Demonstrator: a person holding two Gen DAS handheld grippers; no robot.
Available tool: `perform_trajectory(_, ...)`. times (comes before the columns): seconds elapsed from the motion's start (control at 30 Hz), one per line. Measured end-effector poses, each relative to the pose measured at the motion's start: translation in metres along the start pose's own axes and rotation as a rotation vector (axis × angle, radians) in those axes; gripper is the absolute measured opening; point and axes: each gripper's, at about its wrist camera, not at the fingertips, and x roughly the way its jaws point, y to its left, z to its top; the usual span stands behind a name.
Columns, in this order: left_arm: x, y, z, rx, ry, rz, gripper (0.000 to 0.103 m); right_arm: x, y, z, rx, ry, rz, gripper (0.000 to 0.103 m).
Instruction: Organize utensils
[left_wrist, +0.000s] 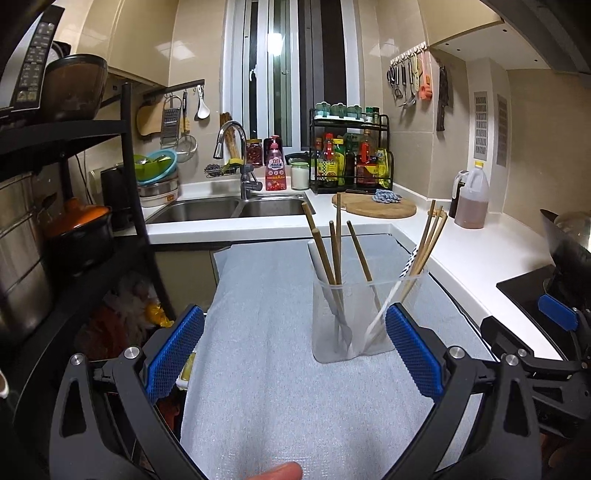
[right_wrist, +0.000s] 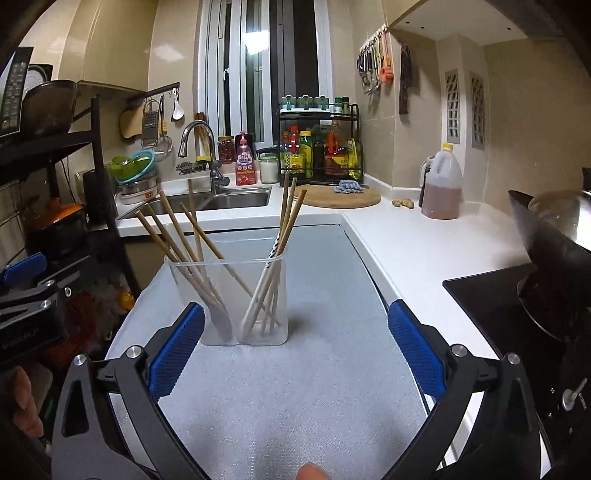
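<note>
Clear plastic two-compartment utensil holder (right_wrist: 243, 299) stands upright on the pale grey textured mat (right_wrist: 295, 387) covering the worktop. In the right wrist view it sits at about 11 o'clock from the right gripper (right_wrist: 295, 350), just ahead of the left blue pad and not between the pads. Its left compartment holds a fan of brown wooden chopsticks (right_wrist: 173, 236) leaning toward 10–11 o'clock; its right compartment holds a tighter bunch of lighter bamboo chopsticks (right_wrist: 290, 214) plus one white stick (right_wrist: 258, 295), leaning toward 1 o'clock. Right gripper jaws spread wide, nothing between them, only bare mat. Left gripper (left_wrist: 295, 350) likewise wide and empty; in its view the holder is at 1 o'clock, near the right pad, whether touching cannot be told. Each gripper shows in the other's view — the left one at 9 o'clock in the right view, the right one at 3 o'clock in the left view. Behind, at 12 o'clock, stainless steel double sink (right_wrist: 236, 201) with chrome tap (right_wrist: 201, 147); round wooden cutting board (right_wrist: 340, 197) at 1 o'clock; plastic jug of brown liquid (right_wrist: 441, 184) with yellow cap at 2 o'clock on the white counter (right_wrist: 424, 240). A fingertip pokes in at the bottom edge of both views.
</note>
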Motion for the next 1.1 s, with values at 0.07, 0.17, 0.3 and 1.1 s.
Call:
perform_trajectory(0.07,0.001,0.000,-0.002,0.000,0.002,-0.005,0.095,0.000,0.001,-0.001,-0.002,0.000,0.000,0.098)
perform_trajectory(0.17,0.004,-0.001,-0.005,0.007,0.006,0.007,0.095,0.000,0.003,-0.002,-0.010,-0.005,-0.003,0.098)
perform_trajectory(0.3,0.008,-0.001,-0.007,0.017,0.004,0.019,0.095,0.002,0.004,-0.002,-0.013,-0.005,-0.004,0.098)
perform_trajectory(1.1,0.021,-0.001,-0.012,0.012,0.017,0.016,0.095,0.012,0.004,-0.007,-0.009,0.013,0.007,0.098)
